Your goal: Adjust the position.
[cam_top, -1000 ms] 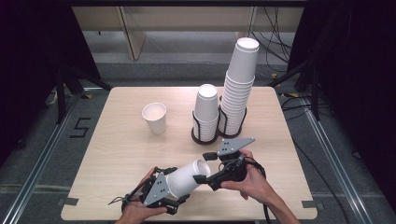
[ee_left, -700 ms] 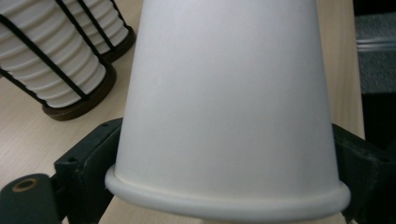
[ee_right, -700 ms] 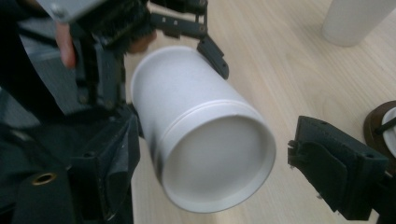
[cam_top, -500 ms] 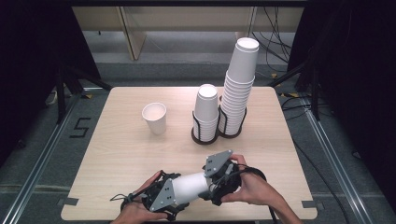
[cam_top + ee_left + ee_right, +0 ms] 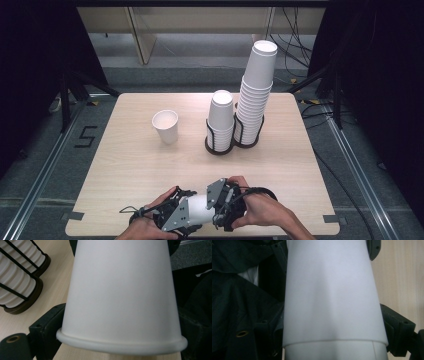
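So both grippers have their jaws clamped on the same white paper cup (image 5: pixel 199 210), lying on its side at the bottom centre of the high view: our left gripper (image 5: pixel 176 220) pinches the rim end, our right gripper (image 5: pixel 223 205) the other end. Higher up we see a loose cup (image 5: pixel 165 126) left of centre and two racked cup stacks (image 5: pixel 240 115) on the table (image 5: pixel 125 165).
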Tool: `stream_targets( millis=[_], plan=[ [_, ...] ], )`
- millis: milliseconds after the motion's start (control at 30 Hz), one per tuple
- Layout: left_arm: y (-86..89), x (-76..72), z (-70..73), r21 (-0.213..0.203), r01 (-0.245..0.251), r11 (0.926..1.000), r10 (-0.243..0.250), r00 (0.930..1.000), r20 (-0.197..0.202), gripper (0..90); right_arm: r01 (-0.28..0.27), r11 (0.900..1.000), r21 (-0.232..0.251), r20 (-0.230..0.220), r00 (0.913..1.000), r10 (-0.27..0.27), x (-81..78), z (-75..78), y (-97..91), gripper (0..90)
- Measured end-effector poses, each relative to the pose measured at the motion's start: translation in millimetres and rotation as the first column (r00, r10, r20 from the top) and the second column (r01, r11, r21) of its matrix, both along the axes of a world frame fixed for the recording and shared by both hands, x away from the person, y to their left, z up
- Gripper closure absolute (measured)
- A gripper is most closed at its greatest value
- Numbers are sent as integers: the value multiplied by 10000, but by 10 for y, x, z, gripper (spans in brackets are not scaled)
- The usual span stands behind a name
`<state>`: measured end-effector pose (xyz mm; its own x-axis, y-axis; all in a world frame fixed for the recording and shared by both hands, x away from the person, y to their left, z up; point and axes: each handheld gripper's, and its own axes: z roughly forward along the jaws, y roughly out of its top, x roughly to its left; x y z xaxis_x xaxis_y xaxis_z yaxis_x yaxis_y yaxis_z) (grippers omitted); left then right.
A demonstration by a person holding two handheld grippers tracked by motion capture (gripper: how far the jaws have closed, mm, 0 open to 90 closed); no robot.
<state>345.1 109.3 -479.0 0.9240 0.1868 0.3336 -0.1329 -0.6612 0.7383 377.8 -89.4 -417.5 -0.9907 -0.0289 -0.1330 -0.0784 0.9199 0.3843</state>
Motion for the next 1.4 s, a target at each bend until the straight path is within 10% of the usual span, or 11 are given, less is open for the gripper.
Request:
stream_targets(
  millis=[233,400,500,700,900,1167,1233,1400],
  plan=[
    [-2,-23,2,171,234,9996,-234,9997,-4,89,-312,9988,-368,-32,9995,311,-14,-52,17,232],
    [52,7,-7,-707,315,9970,-316,9995,-12,62,-235,9994,-237,103,9997,238,-3,-27,-32,237],
    [109,21,-12,-1704,505,9841,-518,9987,-32,52,-562,9979,308,-86,9984,564,40,9,-92,236],
    [186,31,47,-3676,542,9284,-691,9972,-275,46,-879,9744,2067,-957,9894,1096,148,41,-266,235],
    [199,24,74,-4307,508,9011,-747,9965,-386,44,-849,9592,2695,-1300,9838,1236,179,50,-327,234],
    [199,27,113,-4144,481,9088,-835,9942,-677,93,-849,9631,2554,-1472,9811,1255,189,-18,-305,240],
    [199,40,121,-3724,470,9269,-749,9953,-608,103,-698,9671,2445,-1462,9833,1080,180,-30,-300,241],
    [142,27,96,-3371,110,9414,-473,9939,-997,111,-481,9845,1686,-658,9960,600,130,-37,-252,201]
  ],
)
